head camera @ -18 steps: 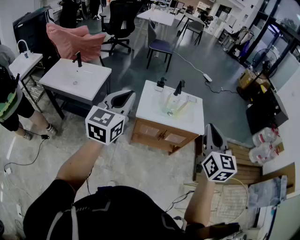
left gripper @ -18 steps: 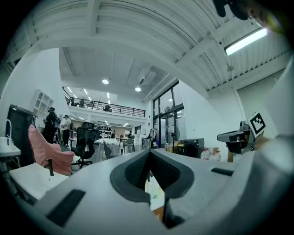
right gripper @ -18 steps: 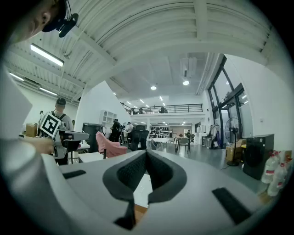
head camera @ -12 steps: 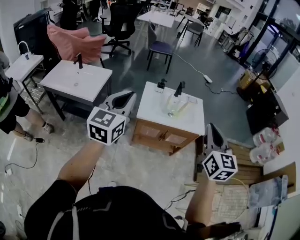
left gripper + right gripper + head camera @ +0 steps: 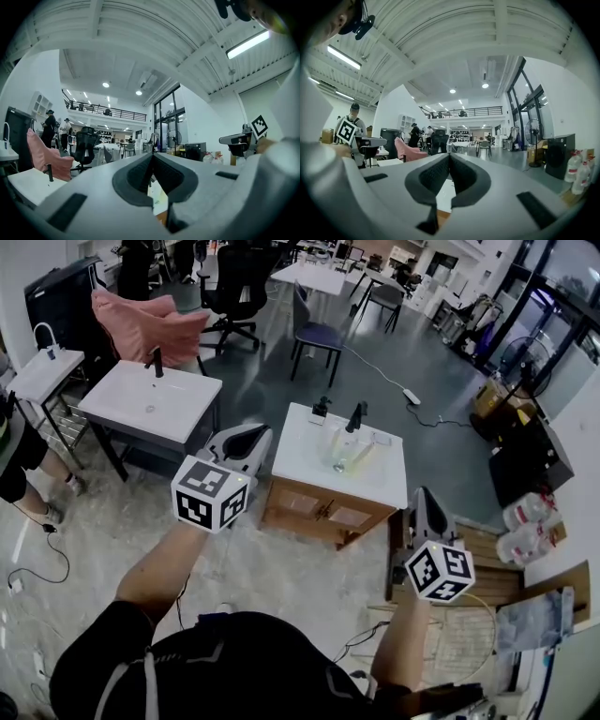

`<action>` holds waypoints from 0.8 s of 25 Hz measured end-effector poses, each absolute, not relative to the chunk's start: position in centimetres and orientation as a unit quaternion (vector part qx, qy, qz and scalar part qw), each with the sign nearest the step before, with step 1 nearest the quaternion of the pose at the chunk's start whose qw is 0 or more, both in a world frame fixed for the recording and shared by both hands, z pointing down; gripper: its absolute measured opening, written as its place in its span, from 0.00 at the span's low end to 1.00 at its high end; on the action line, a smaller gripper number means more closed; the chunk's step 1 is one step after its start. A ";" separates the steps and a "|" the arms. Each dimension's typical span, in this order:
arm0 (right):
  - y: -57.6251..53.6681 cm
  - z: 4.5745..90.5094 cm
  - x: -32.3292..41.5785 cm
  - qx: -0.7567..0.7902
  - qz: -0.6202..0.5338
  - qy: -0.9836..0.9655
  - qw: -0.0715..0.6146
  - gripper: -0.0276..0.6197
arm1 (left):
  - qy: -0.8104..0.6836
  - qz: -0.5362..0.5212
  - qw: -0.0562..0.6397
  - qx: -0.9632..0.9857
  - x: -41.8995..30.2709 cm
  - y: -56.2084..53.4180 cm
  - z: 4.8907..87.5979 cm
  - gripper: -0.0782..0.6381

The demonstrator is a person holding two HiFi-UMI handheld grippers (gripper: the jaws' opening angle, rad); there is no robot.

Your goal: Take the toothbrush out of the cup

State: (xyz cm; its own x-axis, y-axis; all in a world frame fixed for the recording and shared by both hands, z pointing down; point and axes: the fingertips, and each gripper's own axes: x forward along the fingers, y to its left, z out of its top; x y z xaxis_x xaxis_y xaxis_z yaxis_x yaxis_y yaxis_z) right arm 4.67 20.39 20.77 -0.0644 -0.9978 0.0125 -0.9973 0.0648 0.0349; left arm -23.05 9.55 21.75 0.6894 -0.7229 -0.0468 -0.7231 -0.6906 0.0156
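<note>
A white washstand (image 5: 305, 457) on a wooden cabinet stands in the middle of the head view. It carries a black tap (image 5: 354, 416) and a clear glass basin (image 5: 345, 454). A clear cup-like thing (image 5: 331, 440) shows at the basin's left rim. The toothbrush is too small to make out. My left gripper (image 5: 251, 434) hangs in the air left of the washstand, jaws shut on nothing (image 5: 152, 157). My right gripper (image 5: 423, 497) is held level to the washstand's right, also shut and empty (image 5: 449, 157). Both are well short of the basin.
A second white washstand (image 5: 150, 399) stands at the left, with a pink chair (image 5: 150, 320) behind it. A person (image 5: 14, 460) is at the left edge. Water bottles (image 5: 527, 521) and a wire rack (image 5: 464, 638) are on the right. Office chairs and tables fill the back.
Both grippers stay almost where they were, still shut. The person at the left edge has moved further out of view to the left.
</note>
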 end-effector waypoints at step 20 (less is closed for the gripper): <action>18.4 20.9 1.2 0.691 -0.013 -0.723 0.027 0.05 | 0.384 0.040 0.011 -0.922 -26.1 7.8 21.8 0.12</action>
State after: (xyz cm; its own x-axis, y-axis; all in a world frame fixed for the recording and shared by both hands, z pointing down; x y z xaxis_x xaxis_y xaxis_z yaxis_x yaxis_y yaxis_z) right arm 1.21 18.37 20.92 -0.0449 -0.9988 0.0211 -0.9974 0.0461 0.0554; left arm -26.05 7.77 21.77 0.7017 -0.7076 -0.0826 -0.7094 -0.7047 0.0100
